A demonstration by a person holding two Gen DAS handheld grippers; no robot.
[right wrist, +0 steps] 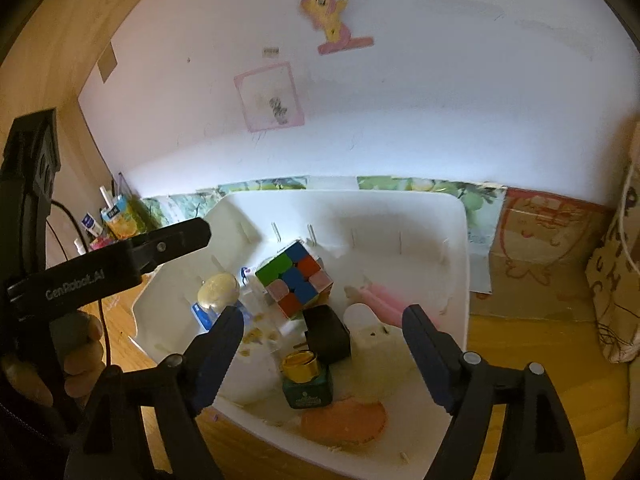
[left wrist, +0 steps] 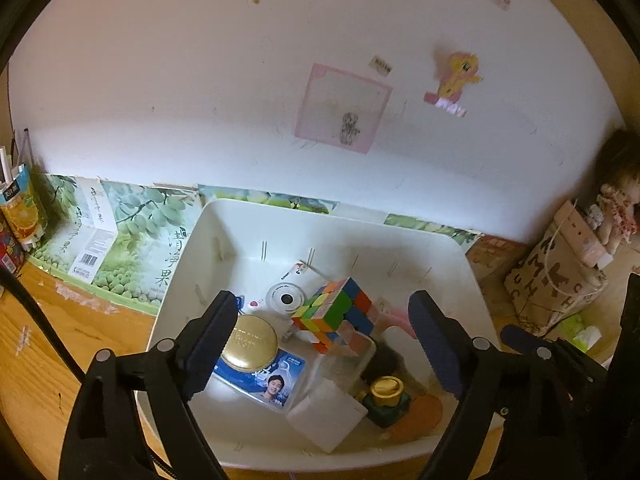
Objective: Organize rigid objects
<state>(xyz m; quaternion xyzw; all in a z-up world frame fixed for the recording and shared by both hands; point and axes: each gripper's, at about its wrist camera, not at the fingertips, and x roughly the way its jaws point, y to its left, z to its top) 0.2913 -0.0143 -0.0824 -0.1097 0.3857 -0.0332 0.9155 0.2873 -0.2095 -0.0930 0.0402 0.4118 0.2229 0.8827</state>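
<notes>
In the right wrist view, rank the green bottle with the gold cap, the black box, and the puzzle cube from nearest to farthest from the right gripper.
From the right gripper, whose jaws stand open over the white bin:
1. Green bottle with the gold cap, low between the jaws.
2. Black box, just behind the bottle.
3. Puzzle cube, farther back toward the bin's far wall, tilted on a corner.

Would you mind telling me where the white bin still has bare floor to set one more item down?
The white bin is barest at its far right, between the back wall and the pink item. The near left corner, beside the white box, is also bare. The middle is crowded: Rubik's cube, black box, gold-capped green bottle, camera.
</notes>
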